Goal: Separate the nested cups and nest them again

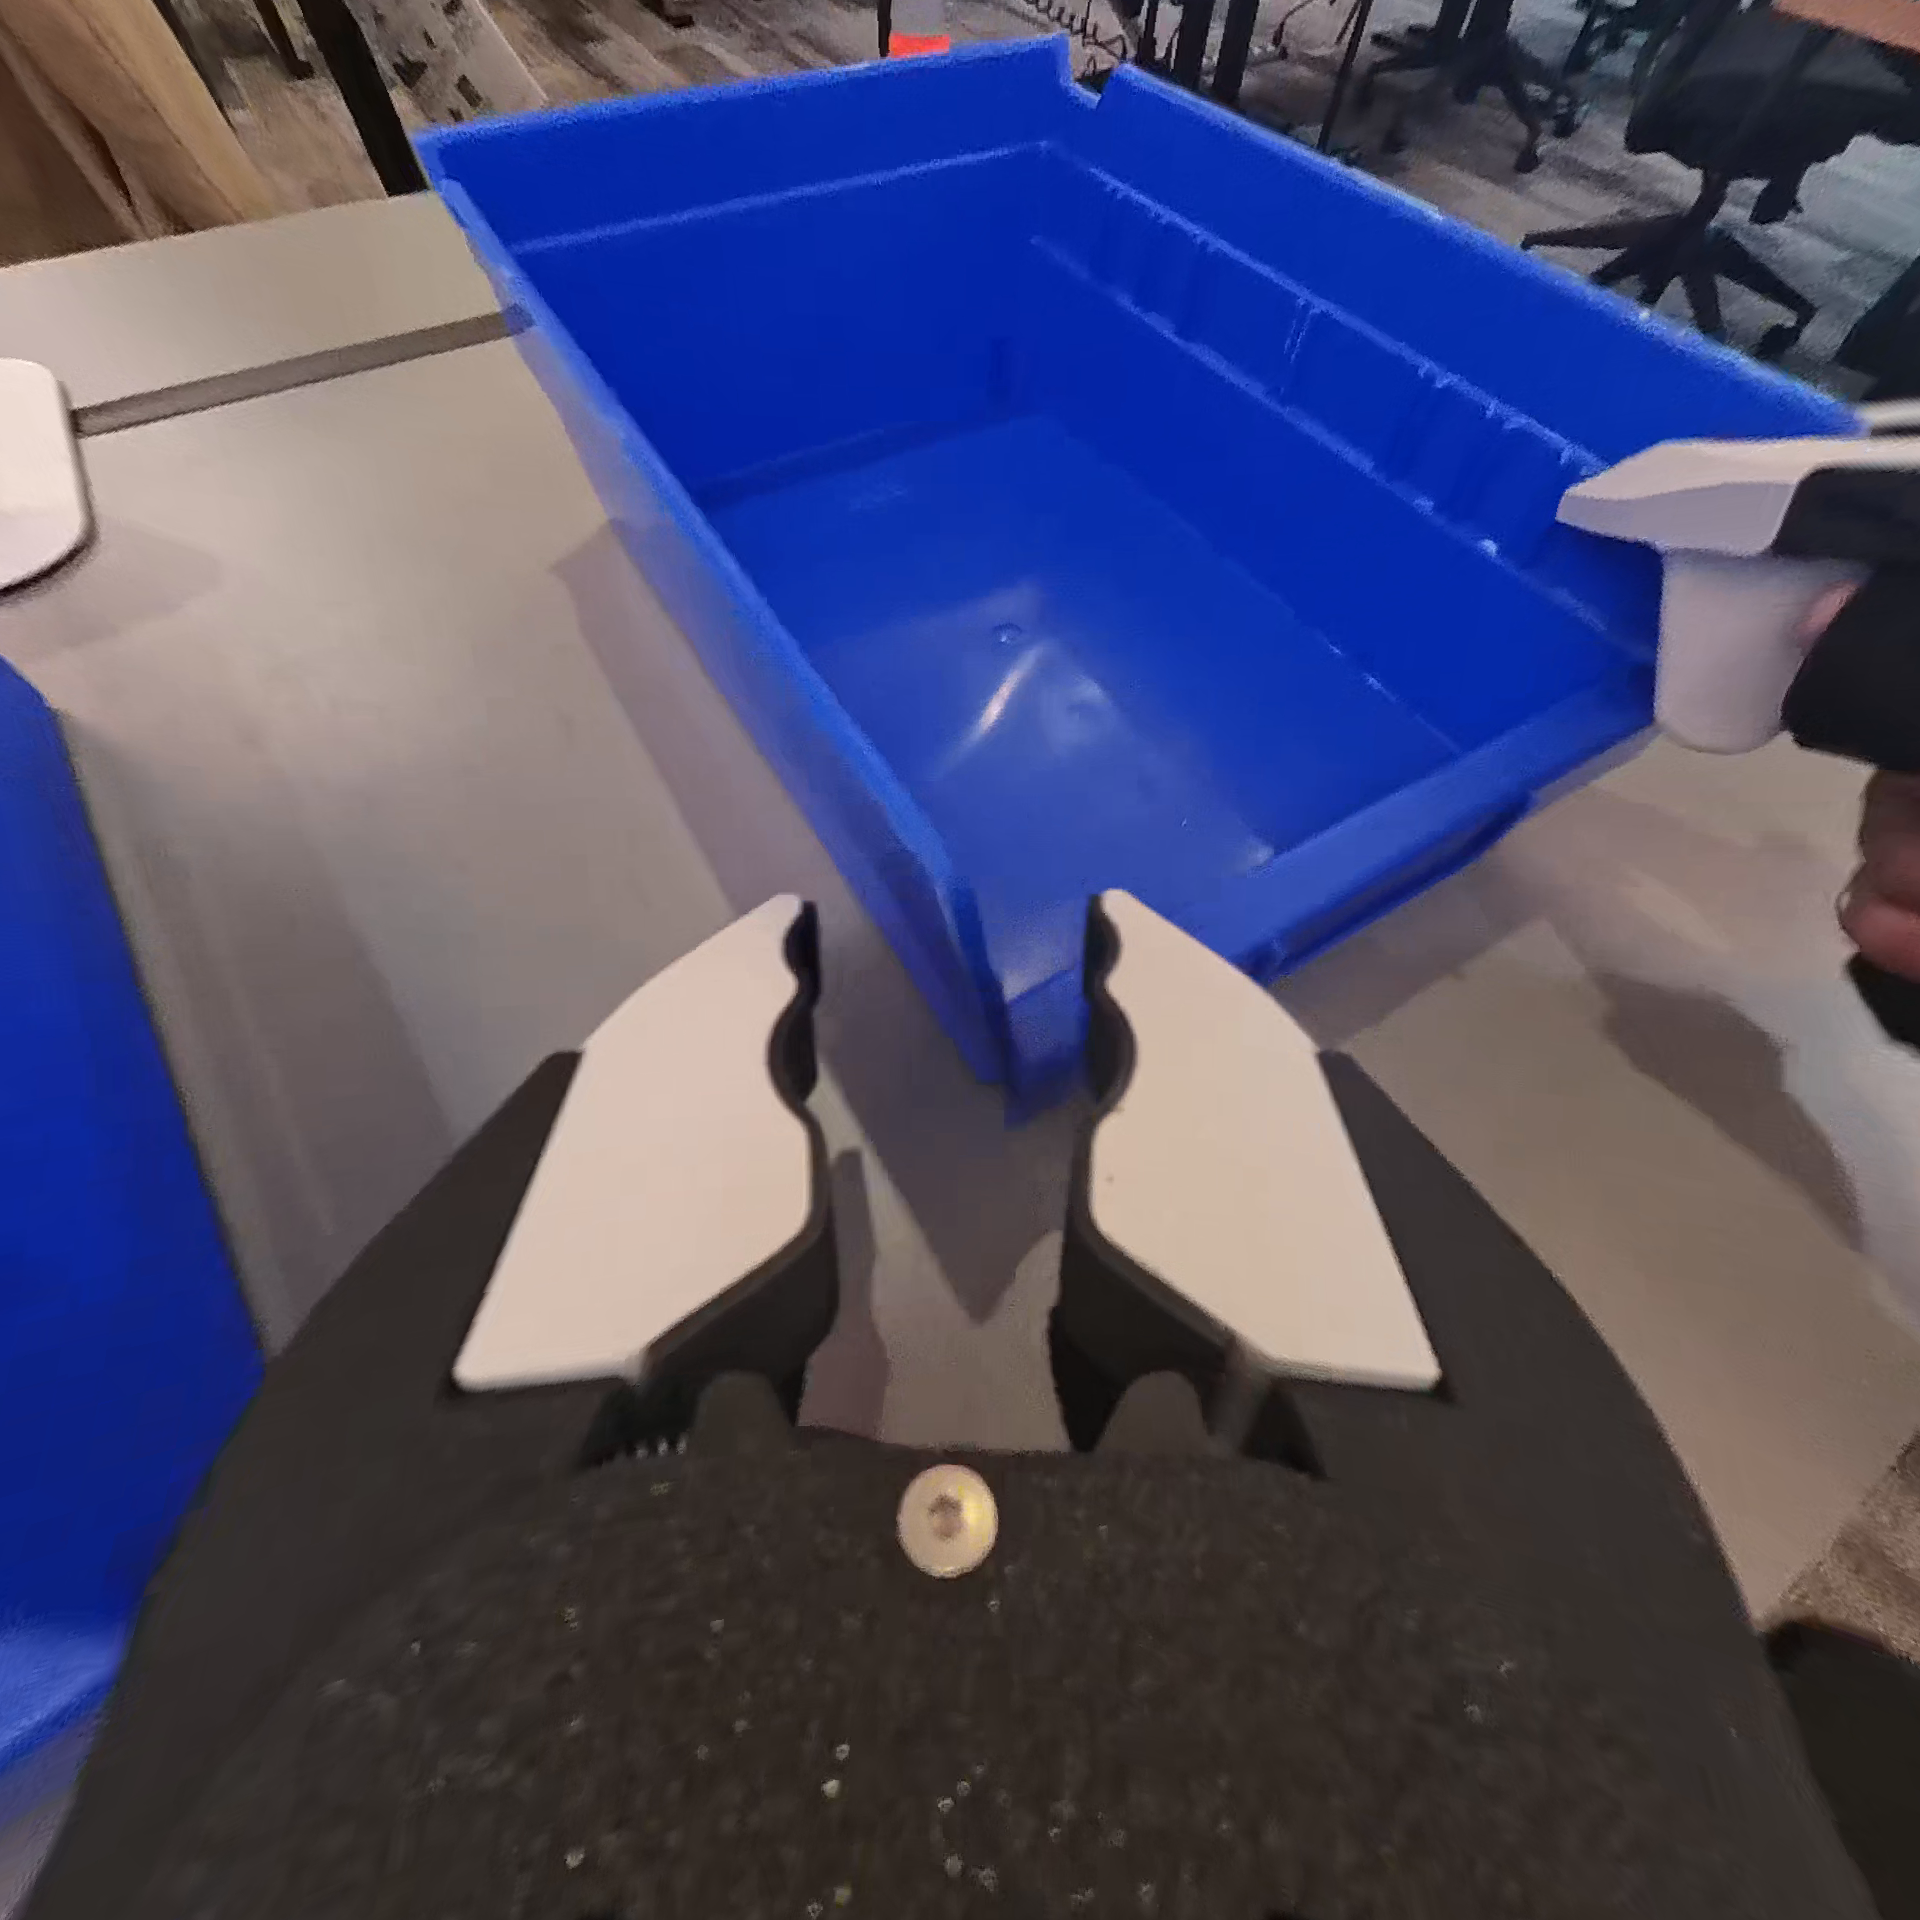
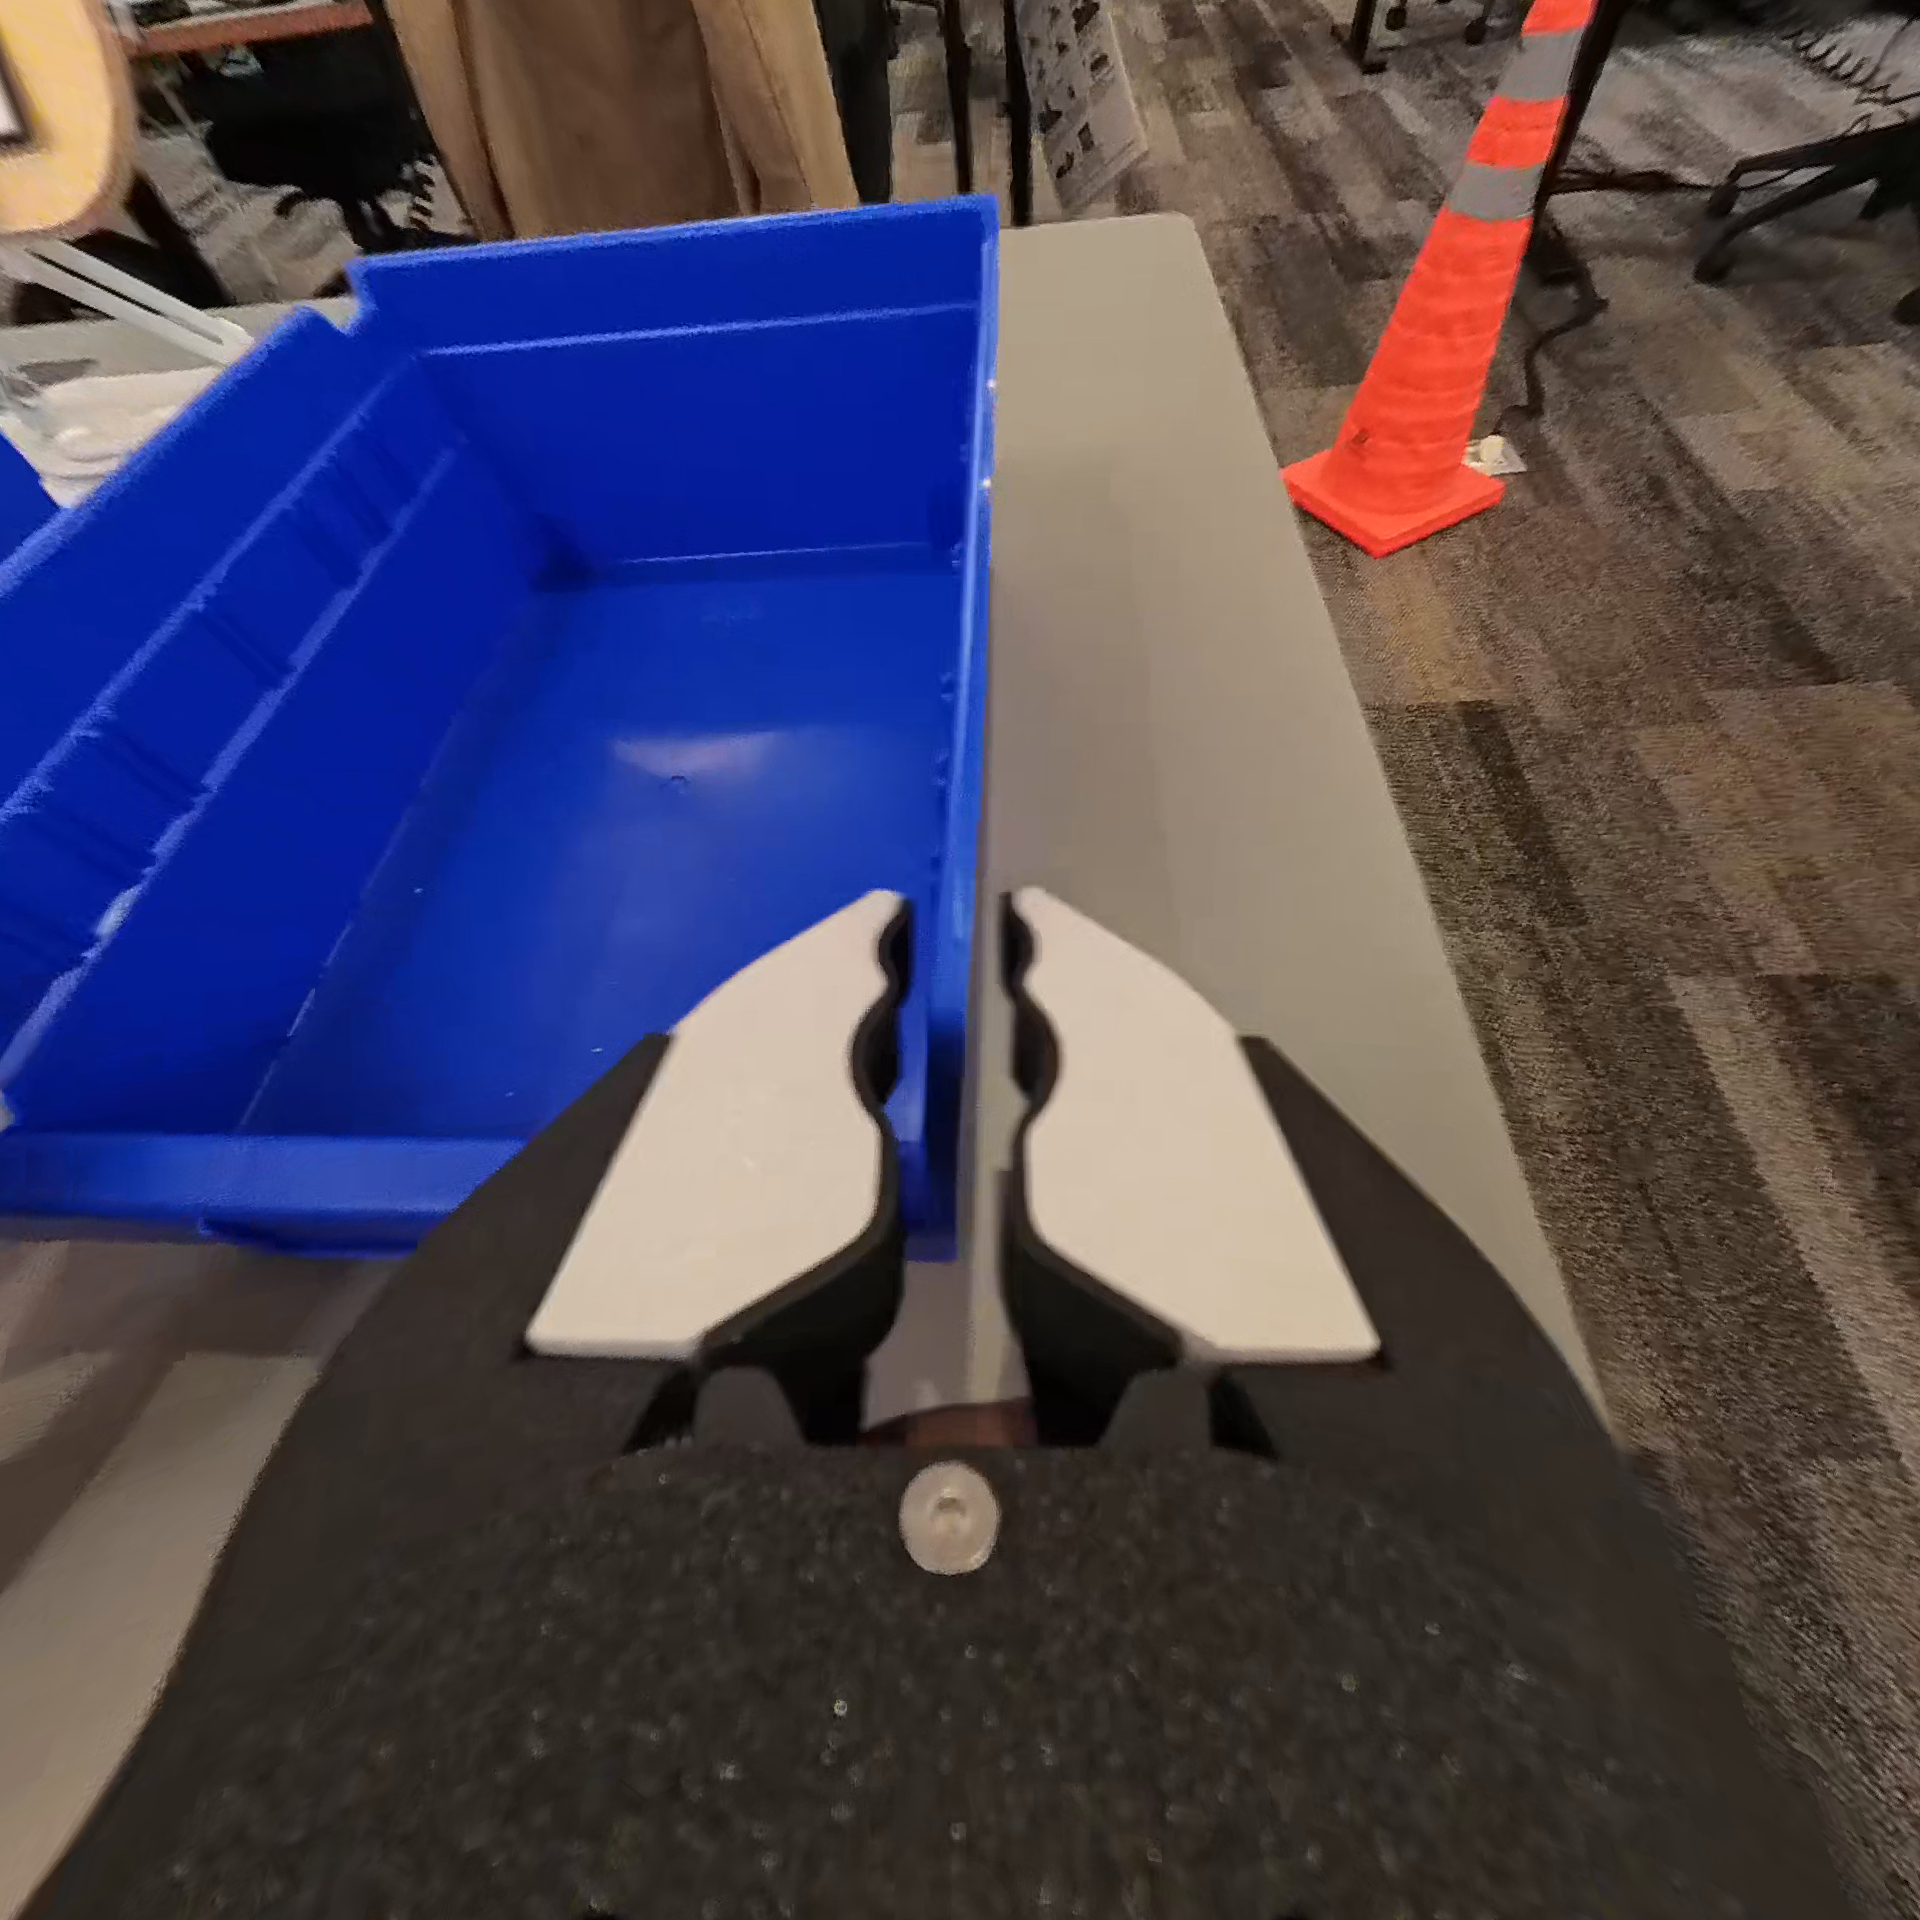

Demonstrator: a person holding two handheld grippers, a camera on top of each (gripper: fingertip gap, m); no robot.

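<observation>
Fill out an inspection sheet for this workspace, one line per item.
Surface: grey table, mostly bare.
Job's things: cups, nothing seen.
Clutter: empty blue bin; second blue object at left edge; white object far left.
Grippers: left gripper open, empty, near the bin's corner; right gripper slightly open over the bin's right wall, empty.
Cables: nothing clear.
Surroundings: patterned carpet, orange cone, office chairs.

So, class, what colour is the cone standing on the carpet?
Orange with grey bands; the cone shows only in the right wrist view.
</observation>
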